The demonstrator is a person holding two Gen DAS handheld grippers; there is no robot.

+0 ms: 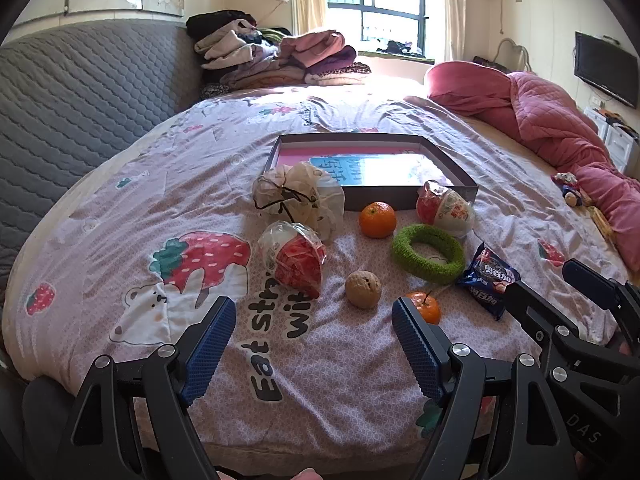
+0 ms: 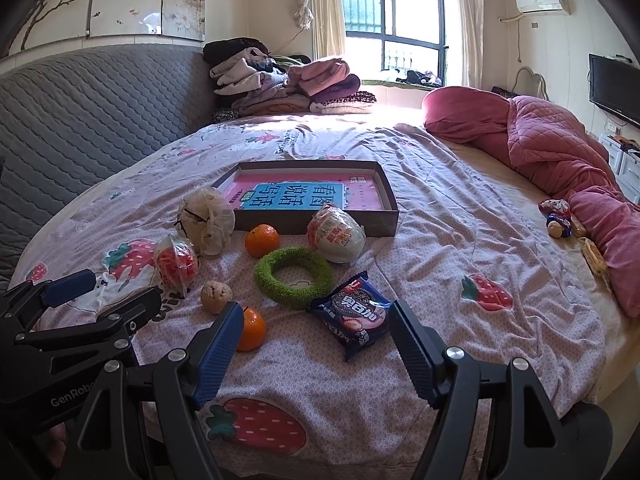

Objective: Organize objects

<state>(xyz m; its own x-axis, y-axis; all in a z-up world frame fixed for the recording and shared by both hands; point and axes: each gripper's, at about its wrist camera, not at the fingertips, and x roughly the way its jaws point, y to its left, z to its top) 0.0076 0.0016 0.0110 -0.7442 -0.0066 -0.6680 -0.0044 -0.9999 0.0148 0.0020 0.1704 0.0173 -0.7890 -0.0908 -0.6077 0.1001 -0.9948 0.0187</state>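
**Left wrist view: both my grippers wide open, empty**

Left gripper hovers over the bedspread, holding nothing. Left to right: wrapped ball at 11 o'clock, walnut at 12, near orange at 1 beside my fingertip, green ring, snack packet at 2. Right gripper spread, empty. Box beyond at 12.

Folded clothes; pink quilt; television
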